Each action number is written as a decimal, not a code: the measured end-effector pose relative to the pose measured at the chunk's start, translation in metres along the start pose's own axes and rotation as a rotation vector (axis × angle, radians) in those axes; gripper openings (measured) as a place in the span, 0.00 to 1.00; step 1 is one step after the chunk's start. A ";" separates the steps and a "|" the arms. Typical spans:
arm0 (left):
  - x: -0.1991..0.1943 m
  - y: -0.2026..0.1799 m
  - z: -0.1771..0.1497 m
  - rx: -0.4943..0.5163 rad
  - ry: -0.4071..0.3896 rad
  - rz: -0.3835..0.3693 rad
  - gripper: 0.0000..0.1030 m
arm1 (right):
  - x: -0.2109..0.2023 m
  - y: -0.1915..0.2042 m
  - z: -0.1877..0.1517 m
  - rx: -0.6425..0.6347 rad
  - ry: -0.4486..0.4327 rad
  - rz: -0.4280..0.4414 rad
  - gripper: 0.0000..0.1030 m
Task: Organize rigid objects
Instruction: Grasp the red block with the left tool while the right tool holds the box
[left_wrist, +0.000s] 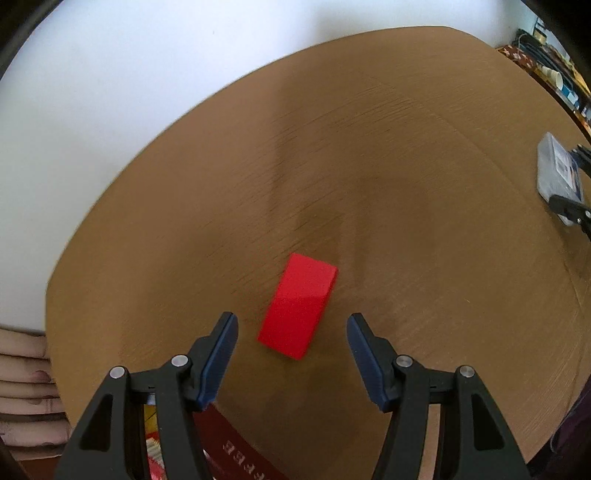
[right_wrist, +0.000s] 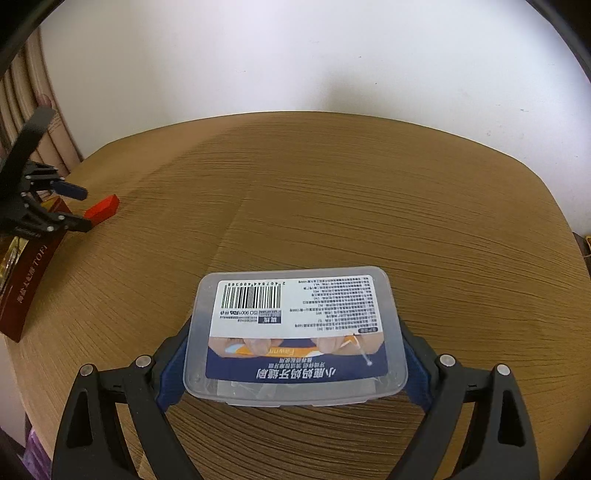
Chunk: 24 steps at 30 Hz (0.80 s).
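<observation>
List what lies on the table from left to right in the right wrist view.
Dark red box → left gripper → red block → clear plastic box, clamped in the right gripper.

red block (left_wrist: 297, 305) lies flat; clear labelled box (right_wrist: 295, 334) sits clamped.

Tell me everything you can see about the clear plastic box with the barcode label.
The clear plastic box is a flat, rounded-corner rectangle of translucent plastic. Its top face shows a white label with a barcode and small print, and a blue band of Chinese characters nearer the camera. It sits level over the wooden table, clamped on its two sides by the blue pads of the right gripper. Whether it rests on the table or is lifted cannot be told.
</observation>
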<state>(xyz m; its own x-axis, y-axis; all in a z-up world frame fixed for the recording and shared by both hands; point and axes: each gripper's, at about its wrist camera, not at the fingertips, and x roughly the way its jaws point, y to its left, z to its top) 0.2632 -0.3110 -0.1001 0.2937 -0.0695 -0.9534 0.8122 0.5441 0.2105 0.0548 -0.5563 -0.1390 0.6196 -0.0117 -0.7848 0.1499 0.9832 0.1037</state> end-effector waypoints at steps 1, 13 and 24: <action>0.004 0.004 0.002 -0.008 0.007 -0.014 0.61 | -0.001 0.001 0.000 0.000 0.000 0.001 0.88; 0.026 0.050 -0.001 -0.222 -0.027 -0.210 0.29 | 0.008 0.008 0.005 -0.021 0.025 -0.012 0.92; -0.059 0.020 -0.054 -0.408 -0.182 -0.214 0.29 | 0.013 0.015 0.004 -0.026 0.034 -0.011 0.92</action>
<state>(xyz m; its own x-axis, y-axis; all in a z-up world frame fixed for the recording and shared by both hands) 0.2348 -0.2513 -0.0508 0.2551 -0.3404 -0.9050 0.6107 0.7824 -0.1221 0.0685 -0.5421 -0.1455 0.5916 -0.0170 -0.8061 0.1365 0.9875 0.0794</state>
